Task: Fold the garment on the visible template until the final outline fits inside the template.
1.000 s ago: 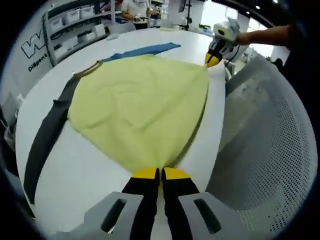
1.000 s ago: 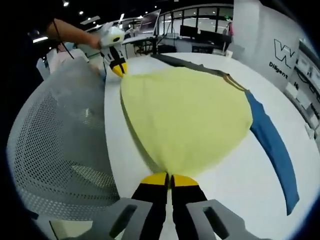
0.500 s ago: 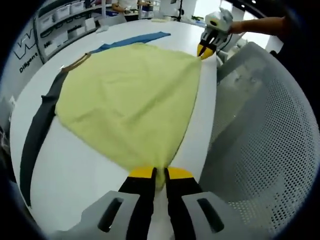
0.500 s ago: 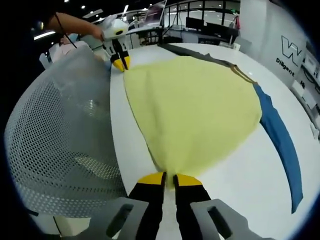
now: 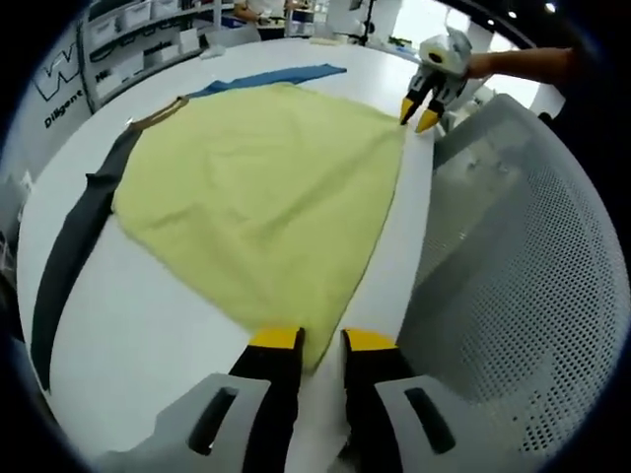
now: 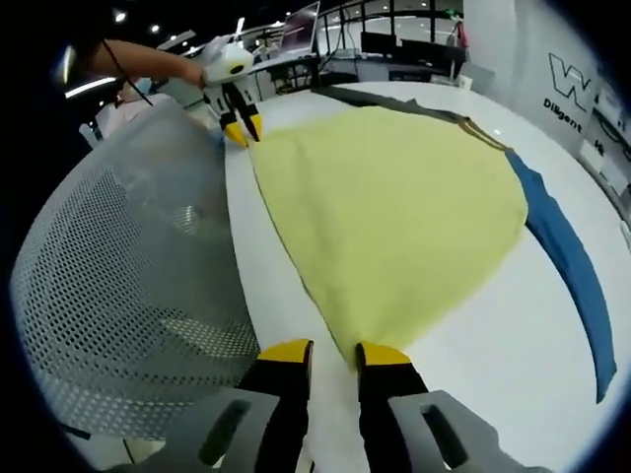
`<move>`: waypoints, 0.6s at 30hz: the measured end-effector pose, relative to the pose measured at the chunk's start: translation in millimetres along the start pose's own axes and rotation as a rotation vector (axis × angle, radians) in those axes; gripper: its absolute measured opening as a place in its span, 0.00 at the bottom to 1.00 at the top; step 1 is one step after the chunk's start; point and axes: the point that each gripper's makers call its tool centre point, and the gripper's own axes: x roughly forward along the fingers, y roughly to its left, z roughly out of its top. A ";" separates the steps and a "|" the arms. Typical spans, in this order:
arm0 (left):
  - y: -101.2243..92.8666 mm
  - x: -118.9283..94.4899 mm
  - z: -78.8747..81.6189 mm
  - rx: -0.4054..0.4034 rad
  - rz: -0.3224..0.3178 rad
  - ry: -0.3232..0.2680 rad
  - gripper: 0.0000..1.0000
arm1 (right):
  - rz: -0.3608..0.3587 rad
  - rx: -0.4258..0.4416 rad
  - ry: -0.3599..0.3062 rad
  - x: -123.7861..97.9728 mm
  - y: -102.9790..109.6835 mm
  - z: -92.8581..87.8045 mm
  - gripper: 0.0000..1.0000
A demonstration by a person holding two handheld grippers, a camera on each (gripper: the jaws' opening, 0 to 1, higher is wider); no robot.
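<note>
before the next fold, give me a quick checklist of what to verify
1. Left claw open, corner released: ok.
2. Right claw open, corner released: ok.
3. Yellow garment lying flat on the white table: ok, light wrinkles.
4. Garment outline inside the template: cannot tell, no template outline visible.
5. Dark strip and blue strip beside the garment, visible: ok.
6. Mesh chair against the table edge near both claws: not ok.

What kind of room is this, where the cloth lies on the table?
Probably a lab or workshop-like office: a large white table, wall shelves with storage bins, a logo wall, and a mesh office chair beside the yellow garment.
</note>
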 end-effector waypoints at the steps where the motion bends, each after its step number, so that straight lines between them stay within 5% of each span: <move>1: 0.4 -0.4 0.8 -0.007 -0.001 -0.008 0.22 | 0.000 -0.003 0.001 0.2 0.2 0.0 0.13; 4: 5.2 -3.7 8.5 -0.026 0.014 -0.061 0.30 | -0.004 -0.005 0.004 0.5 -0.6 1.1 0.14; 9: 14.4 -16.1 21.0 -0.054 0.033 -0.142 0.38 | -0.021 0.001 -0.046 -2.5 -2.1 10.9 0.31; 18: 53.9 -38.7 23.2 -0.057 0.183 -0.220 0.53 | -0.067 0.053 -0.156 -17.1 -14.4 30.8 0.50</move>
